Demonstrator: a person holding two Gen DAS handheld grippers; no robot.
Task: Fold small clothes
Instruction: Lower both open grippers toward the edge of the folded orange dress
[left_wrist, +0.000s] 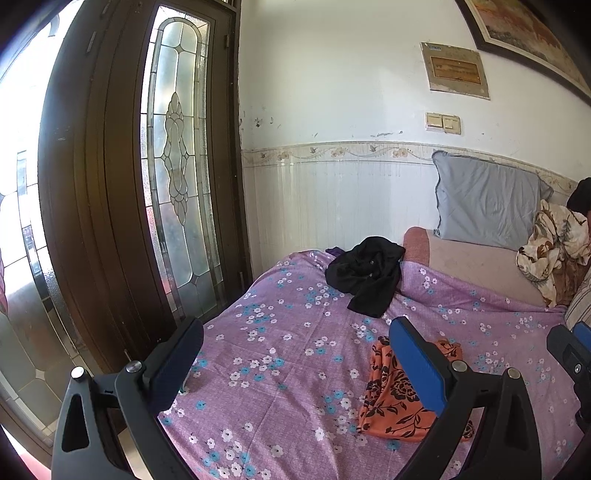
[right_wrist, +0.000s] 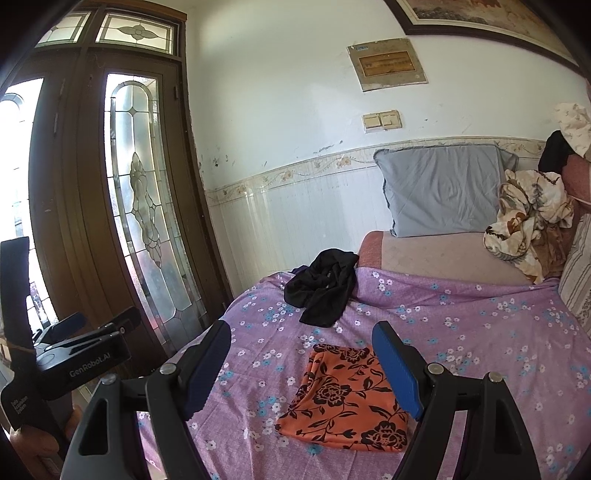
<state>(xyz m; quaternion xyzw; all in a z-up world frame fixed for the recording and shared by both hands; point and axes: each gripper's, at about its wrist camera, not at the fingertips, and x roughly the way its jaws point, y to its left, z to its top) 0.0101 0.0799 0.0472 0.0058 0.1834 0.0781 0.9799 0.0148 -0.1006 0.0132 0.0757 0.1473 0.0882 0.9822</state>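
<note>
An orange cloth with black flowers (right_wrist: 345, 398) lies folded flat on the purple flowered sheet (right_wrist: 461, 332); it also shows in the left wrist view (left_wrist: 388, 398). A crumpled black garment (right_wrist: 321, 291) lies further back on the bed, also in the left wrist view (left_wrist: 365, 275). My right gripper (right_wrist: 301, 365) is open and empty, held above the orange cloth. My left gripper (left_wrist: 295, 362) is open and empty, over the sheet left of the orange cloth. The left gripper (right_wrist: 88, 332) shows at the left of the right wrist view.
A grey pillow (right_wrist: 443, 188) leans on the back wall. A bundle of patterned cloth (right_wrist: 528, 229) lies at the right. A wooden door with leaded glass (right_wrist: 136, 206) stands left of the bed. The bed's left edge (left_wrist: 221, 314) runs beside the door.
</note>
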